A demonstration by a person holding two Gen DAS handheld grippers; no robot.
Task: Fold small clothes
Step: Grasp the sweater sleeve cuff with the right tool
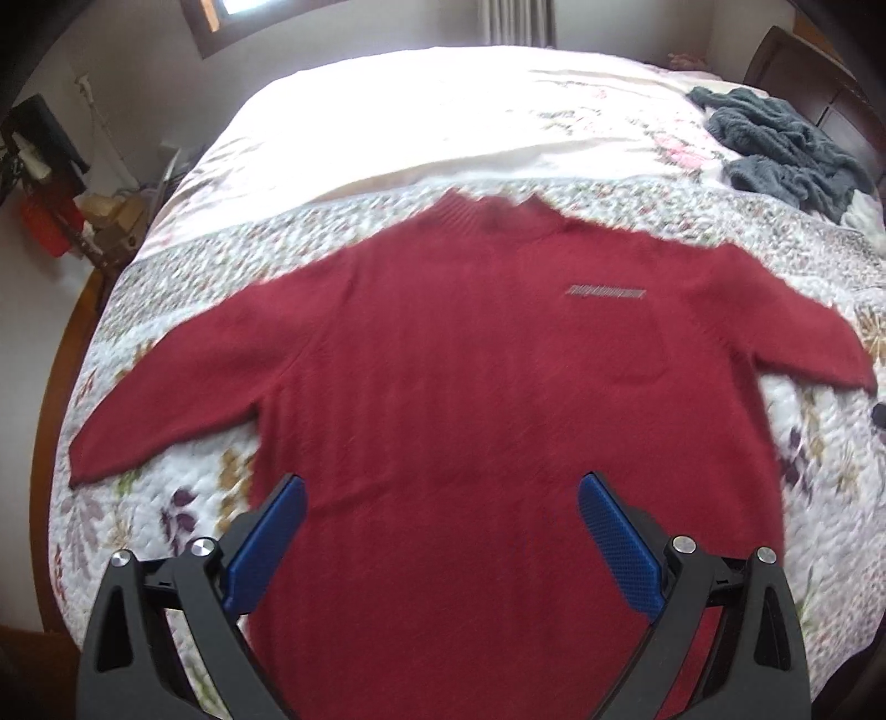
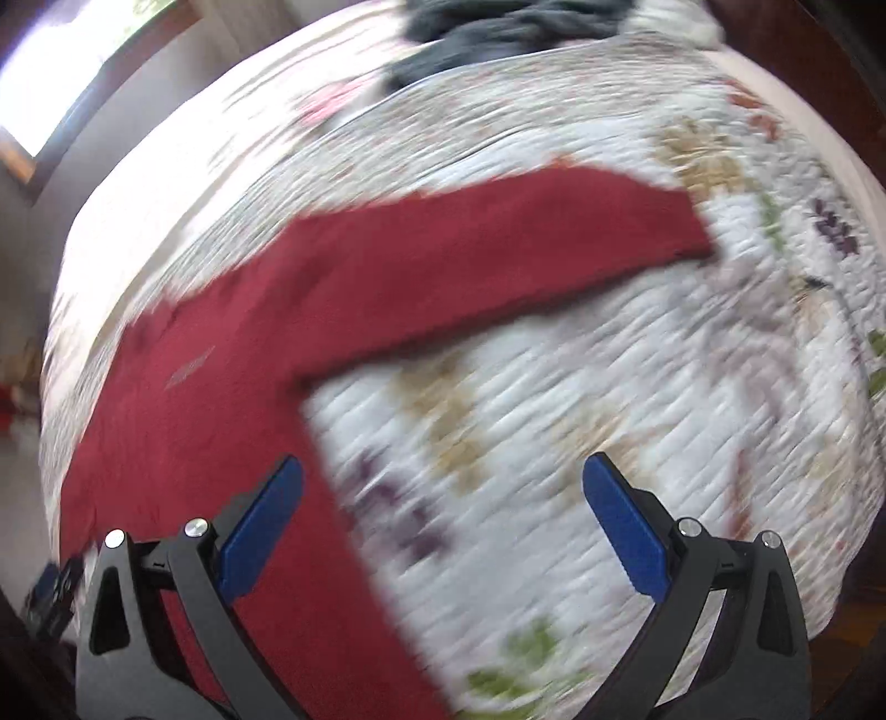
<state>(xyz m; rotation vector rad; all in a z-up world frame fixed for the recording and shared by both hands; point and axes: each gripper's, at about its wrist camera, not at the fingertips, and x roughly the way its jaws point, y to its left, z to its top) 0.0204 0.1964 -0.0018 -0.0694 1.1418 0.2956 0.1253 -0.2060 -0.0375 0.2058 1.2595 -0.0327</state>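
A dark red sweater (image 1: 470, 365) lies flat on a quilted floral bedspread (image 1: 166, 498), collar away from me and both sleeves spread out. It carries a small grey label (image 1: 606, 291) on the chest. My left gripper (image 1: 443, 493) hangs open above the sweater's lower body, nothing between its blue pads. In the blurred right wrist view the sweater's right sleeve (image 2: 498, 249) stretches across the quilt (image 2: 609, 387). My right gripper (image 2: 443, 476) is open above the quilt just right of the sweater's side edge (image 2: 332, 498), holding nothing.
A heap of dark grey fuzzy clothing (image 1: 786, 149) lies at the far right of the bed beside a dark wooden headboard (image 1: 803, 72). Boxes and clutter (image 1: 83, 216) stand on the floor left of the bed. A window (image 1: 243, 11) is on the far wall.
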